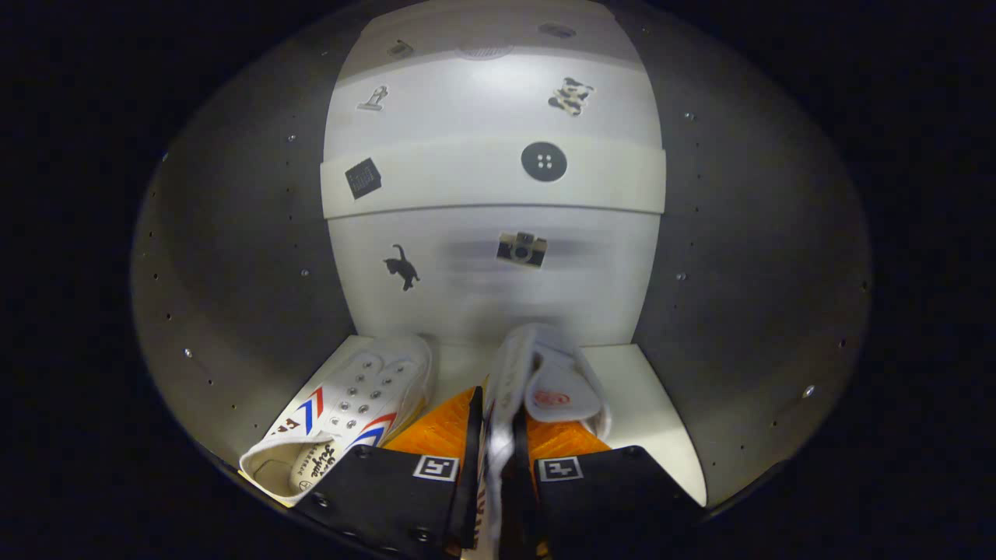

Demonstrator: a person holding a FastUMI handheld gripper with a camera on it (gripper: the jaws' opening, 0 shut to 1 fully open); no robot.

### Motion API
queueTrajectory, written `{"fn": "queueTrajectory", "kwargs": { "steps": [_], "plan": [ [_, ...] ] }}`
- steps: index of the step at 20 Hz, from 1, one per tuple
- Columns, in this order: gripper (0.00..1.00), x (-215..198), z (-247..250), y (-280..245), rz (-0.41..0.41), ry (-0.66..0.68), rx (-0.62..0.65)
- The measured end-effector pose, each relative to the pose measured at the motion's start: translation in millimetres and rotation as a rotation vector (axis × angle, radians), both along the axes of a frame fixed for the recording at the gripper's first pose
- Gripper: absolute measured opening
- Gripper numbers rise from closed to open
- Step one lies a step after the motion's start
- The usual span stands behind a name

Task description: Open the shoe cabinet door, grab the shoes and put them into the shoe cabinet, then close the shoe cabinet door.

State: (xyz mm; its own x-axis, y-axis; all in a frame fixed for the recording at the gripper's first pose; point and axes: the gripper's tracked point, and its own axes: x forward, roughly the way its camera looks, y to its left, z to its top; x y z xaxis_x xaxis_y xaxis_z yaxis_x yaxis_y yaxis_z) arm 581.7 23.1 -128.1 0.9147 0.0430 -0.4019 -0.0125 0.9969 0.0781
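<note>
I am inside the open shoe cabinet point(233, 257), its white back wall dotted with stickers. My gripper point(495, 443) is shut on the side wall of a white canvas shoe point(545, 373), which hangs just above the bottom shelf point(654, 412) on the right half. Its red-printed insole faces me. A second white shoe point(350, 404) with red and blue stripes lies on the shelf to the left of my fingers, toe toward the back wall.
An upper shelf board point(467, 187) crosses the cabinet at mid height. Grey side walls point(747, 257) with peg holes close in on both sides. To the right of the held shoe lies bare shelf.
</note>
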Motion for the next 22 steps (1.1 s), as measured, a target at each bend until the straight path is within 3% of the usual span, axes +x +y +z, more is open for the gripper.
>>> {"fn": "queueTrajectory", "kwargs": {
  "steps": [3, 11, 22],
  "plan": [
    [0.34, -7, 11, 9, 0.017, -0.028, 0.019],
    [0.99, -82, 38, 8, -0.028, -0.098, 0.057],
    [0.98, -303, 81, 46, 0.078, -0.28, 0.005]
  ]
}}
